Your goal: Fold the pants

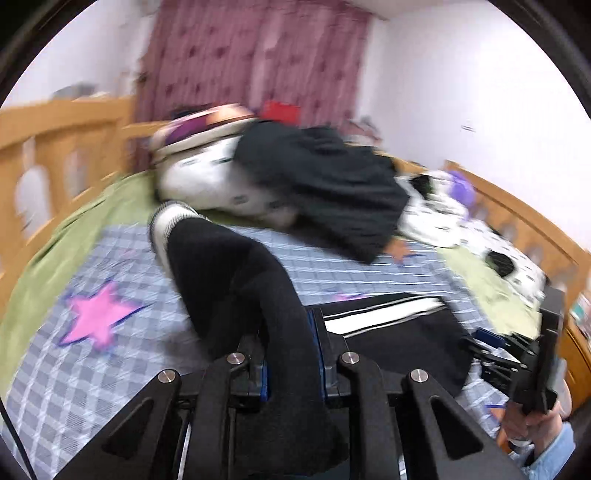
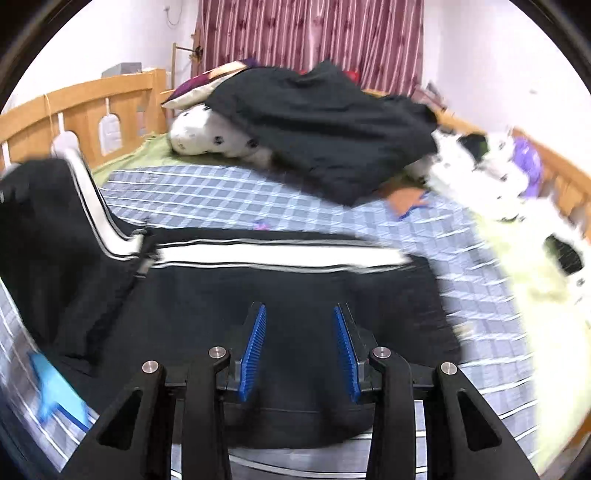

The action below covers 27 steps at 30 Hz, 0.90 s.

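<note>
One wooden-railed bed [image 2: 85, 99] is filling both views, its blue checked cover [image 2: 229, 192] lying across the near and middle part and a green sheet [image 1: 55, 251] showing along the left edge. Striped pink curtains [image 2: 314, 33] are hanging at the far wall. A heap of bedding is sitting at the far end: a white spotted pillow [image 2: 207, 136] with a dark garment [image 2: 325, 122] draped over it, and a white black-patterned quilt [image 2: 491, 177] trailing down the right side. Black pants [image 2: 295, 295] with a white side stripe [image 2: 280, 254] are lying spread on the checked cover in the near part of the bed, while one leg is being lifted at the left, its white ribbed cuff [image 1: 166, 225] standing up above the cover. A pink star [image 1: 98, 317] is showing on the cover at the near left. The left gripper [image 1: 293, 354] is clamping its jaws tight on a fold of that raised black leg, the cloth bulging between the blue pads [image 1: 263, 384]. The right gripper [image 2: 299, 350] is hovering over the flat part of the pants, its jaws standing apart with no cloth pinched between its blue pads [image 2: 253, 354]. A hand [image 1: 532, 424] in a light blue sleeve [image 1: 554, 454] is showing at the near right in the left wrist view, gripping a black handle.
</note>
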Available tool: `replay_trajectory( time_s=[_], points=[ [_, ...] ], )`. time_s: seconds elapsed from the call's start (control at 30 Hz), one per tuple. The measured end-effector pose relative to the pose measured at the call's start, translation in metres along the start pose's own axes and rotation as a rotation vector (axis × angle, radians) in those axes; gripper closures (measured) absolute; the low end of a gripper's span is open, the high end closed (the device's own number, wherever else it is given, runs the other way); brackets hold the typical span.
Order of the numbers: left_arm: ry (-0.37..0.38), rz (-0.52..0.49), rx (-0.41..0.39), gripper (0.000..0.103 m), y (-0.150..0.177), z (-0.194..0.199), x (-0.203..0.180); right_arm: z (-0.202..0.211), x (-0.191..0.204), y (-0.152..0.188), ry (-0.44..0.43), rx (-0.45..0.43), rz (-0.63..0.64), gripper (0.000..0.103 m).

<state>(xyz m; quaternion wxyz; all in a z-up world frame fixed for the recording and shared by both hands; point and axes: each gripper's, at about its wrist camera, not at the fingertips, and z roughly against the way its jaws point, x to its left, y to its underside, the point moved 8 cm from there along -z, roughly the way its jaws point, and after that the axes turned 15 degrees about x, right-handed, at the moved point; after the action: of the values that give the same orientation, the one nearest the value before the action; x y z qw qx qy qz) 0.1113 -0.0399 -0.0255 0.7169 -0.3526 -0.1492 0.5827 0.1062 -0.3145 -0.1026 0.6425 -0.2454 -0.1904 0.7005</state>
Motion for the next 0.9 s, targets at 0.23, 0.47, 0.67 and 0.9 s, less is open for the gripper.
replay_trajectory(
  time_s=[0.23, 0.47, 0.67, 0.9],
  points=[
    [0.215, -0.102, 0.086, 0.087, 0.000, -0.077, -0.145, 0.008, -0.116, 0.043, -0.003, -0.010, -0.218, 0.066],
    [0.247, -0.138, 0.344, 0.085, 0.074, -0.182, -0.231, 0.005, -0.178, 0.081, 0.001, 0.031, -0.373, 0.066],
    [0.320, -0.122, 0.292, 0.041, 0.074, -0.140, -0.211, -0.001, -0.160, 0.073, -0.060, 0.029, -0.337, 0.065],
    [0.111, -0.105, 0.220, 0.037, 0.087, -0.091, -0.112, -0.012, -0.100, 0.058, -0.285, 0.062, -0.267, 0.060]
  ],
)
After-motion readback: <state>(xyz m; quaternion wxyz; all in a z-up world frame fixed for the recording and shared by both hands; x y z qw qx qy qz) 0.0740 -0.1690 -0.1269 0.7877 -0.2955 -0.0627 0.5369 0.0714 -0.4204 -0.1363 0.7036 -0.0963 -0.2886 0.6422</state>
